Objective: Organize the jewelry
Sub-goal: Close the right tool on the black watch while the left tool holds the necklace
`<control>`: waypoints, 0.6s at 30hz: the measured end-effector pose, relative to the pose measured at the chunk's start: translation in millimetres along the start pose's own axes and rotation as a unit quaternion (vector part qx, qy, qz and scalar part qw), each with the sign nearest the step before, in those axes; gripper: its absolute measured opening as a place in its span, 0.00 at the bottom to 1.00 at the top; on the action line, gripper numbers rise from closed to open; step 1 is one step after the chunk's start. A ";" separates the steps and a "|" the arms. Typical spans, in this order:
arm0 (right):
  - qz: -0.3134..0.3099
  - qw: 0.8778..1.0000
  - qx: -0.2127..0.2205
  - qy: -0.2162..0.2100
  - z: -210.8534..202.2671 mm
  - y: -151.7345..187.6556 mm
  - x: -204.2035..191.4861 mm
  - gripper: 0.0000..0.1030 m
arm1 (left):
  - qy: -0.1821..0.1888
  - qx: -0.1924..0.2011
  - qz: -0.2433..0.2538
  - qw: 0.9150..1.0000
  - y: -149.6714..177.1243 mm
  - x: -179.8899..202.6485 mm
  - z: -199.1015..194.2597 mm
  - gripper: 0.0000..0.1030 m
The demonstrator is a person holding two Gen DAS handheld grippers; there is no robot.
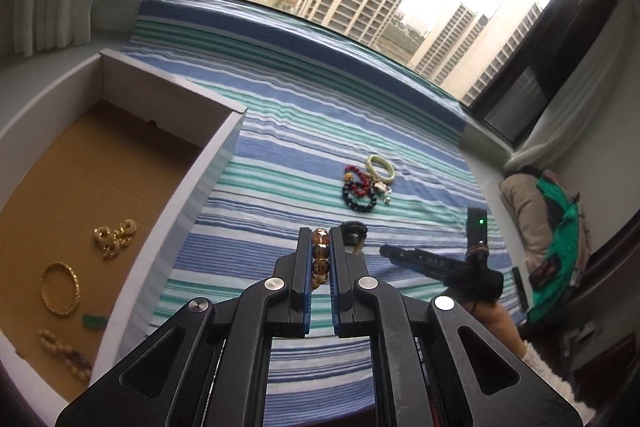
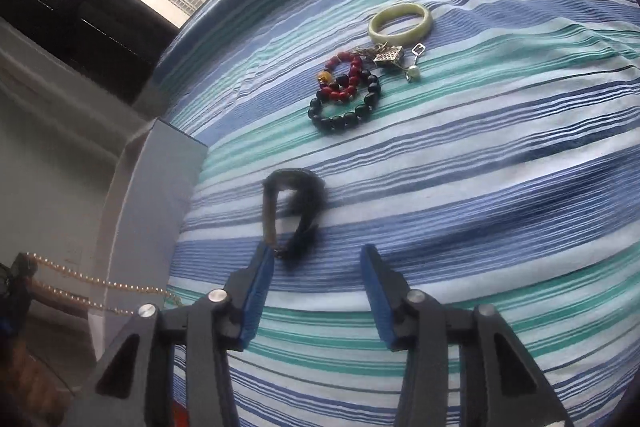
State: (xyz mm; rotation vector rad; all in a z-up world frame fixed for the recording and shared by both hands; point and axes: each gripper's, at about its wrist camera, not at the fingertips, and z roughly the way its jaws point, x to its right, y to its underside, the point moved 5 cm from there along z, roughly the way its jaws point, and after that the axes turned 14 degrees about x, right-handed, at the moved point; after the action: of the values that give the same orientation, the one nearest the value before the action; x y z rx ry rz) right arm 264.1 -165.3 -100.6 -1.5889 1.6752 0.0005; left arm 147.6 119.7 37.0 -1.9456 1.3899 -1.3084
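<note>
My left gripper [image 1: 321, 239] is shut on an amber bead bracelet [image 1: 321, 254], held above the striped cloth. An open cardboard box [image 1: 218, 151] at left holds gold jewelry [image 1: 60, 289]. My right gripper [image 2: 318, 257] is open above the cloth, and it also shows in the left wrist view [image 1: 390, 251]. A blurred dark bracelet [image 2: 294, 211] lies just past its left finger. Farther off lie a red bead bracelet [image 2: 346, 75], a black bead bracelet [image 2: 346, 111], a pale green bangle [image 2: 400, 19] and small silver pieces [image 2: 394, 61].
The striped blue-green cloth [image 2: 480, 167] covers a window ledge. The box's white wall [image 2: 152, 195] stands left of my right gripper, with a gold bead chain [image 2: 100, 283] hanging near it. A green bag [image 1: 556, 247] lies at the right. The window is behind.
</note>
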 end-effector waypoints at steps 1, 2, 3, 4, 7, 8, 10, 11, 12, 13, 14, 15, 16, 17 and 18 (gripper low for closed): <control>-0.001 1.000 -0.011 0.008 11.9 0.3 -4.5 0.44 | -0.001 0.001 -0.002 1.000 1.8 -3.5 -3.1 0.05; -0.007 1.000 -0.024 0.016 23.8 1.3 -10.1 0.42 | -0.001 0.001 -0.003 1.000 2.9 -5.3 -5.7 0.05; -0.010 0.999 -0.030 0.027 33.3 2.2 -13.9 0.41 | 0.001 0.002 -0.004 1.000 3.9 -6.6 -7.8 0.05; -0.020 0.998 -0.033 0.042 42.4 3.8 -18.2 0.41 | 0.004 0.004 -0.006 1.000 3.8 -6.4 -9.3 0.05; -0.059 0.994 -0.030 0.084 62.2 6.9 -30.7 0.37 | 0.018 0.008 -0.009 1.000 1.7 -5.7 -20.1 0.05; -0.070 0.993 -0.030 0.095 67.4 8.0 -34.0 0.27 | 0.025 0.009 -0.011 1.000 -0.3 -3.4 -22.6 0.05; -0.092 0.989 -0.033 0.114 76.2 10.5 -37.2 0.12 | 0.041 0.013 -0.017 0.999 -6.2 -1.3 -31.8 0.05; -0.099 0.988 -0.031 0.115 78.9 9.9 -37.7 0.11 | 0.049 0.016 -0.022 0.998 -10.2 -1.6 -38.1 0.05; -0.104 0.988 -0.026 0.114 77.9 8.9 -38.6 0.11 | 0.057 0.020 -0.027 0.998 -16.0 -1.4 -44.5 0.05; -0.108 0.988 -0.018 0.114 74.5 7.1 -40.2 0.10 | 0.062 0.027 -0.032 0.997 -23.4 -1.7 -52.7 0.05; -0.110 0.988 -0.009 0.109 69.0 3.9 -43.6 0.08 | 0.065 0.037 -0.035 0.997 -32.4 -2.8 -61.9 0.05; -0.112 0.989 0.001 0.102 61.9 0.4 -48.8 0.06 | 0.066 0.049 -0.038 0.996 -41.9 -4.7 -71.6 0.05; -0.115 0.989 0.011 0.089 52.9 -4.4 -55.9 0.00 | 0.064 0.063 -0.039 0.995 -52.1 -7.4 -82.1 0.05; -0.121 0.990 0.021 0.076 44.1 -11.0 -64.7 0.00 | 0.061 0.079 -0.039 0.994 -61.9 -10.5 -93.2 0.05; -0.132 0.989 0.032 0.065 34.9 -15.8 -76.9 0.00 | 0.057 0.094 -0.040 0.993 -71.1 -14.2 -104.2 0.05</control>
State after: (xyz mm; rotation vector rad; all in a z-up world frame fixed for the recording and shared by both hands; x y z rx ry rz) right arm 286.9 -86.6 -74.8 -1.7828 1.5317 -0.2947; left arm 92.6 180.8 133.7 -1.8424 1.2015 -1.5494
